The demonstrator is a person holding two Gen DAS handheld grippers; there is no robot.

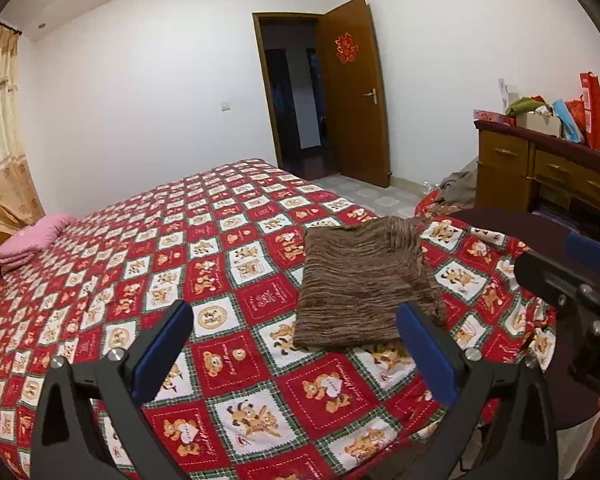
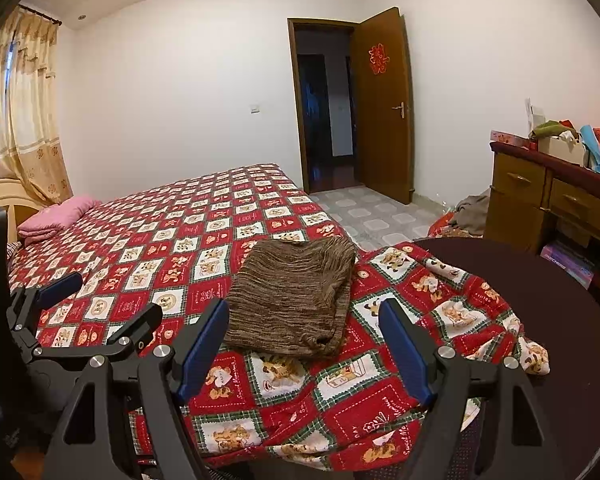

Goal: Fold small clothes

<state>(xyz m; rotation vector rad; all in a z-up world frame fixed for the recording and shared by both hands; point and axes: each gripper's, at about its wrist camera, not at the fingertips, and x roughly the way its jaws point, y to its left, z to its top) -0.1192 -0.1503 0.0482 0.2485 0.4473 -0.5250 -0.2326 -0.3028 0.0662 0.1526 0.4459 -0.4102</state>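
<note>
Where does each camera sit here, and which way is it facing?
Left wrist view: sits on the left tongs, facing forward and slightly down across the red teddy-bear patterned bedspread at the folded brown striped knit garment; its own open blue-padded fingers show, with the right tongs at the right edge.
Right wrist view: sits on the right tongs, facing the same way; its open fingers show, with the left tongs at left.
Shared: garment, bedspread, open brown wooden door, pink pillow.

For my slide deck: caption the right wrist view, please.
Brown striped garment lies folded on the teddy-bear quilt, both open grippers, right and left, clear of it.
</note>
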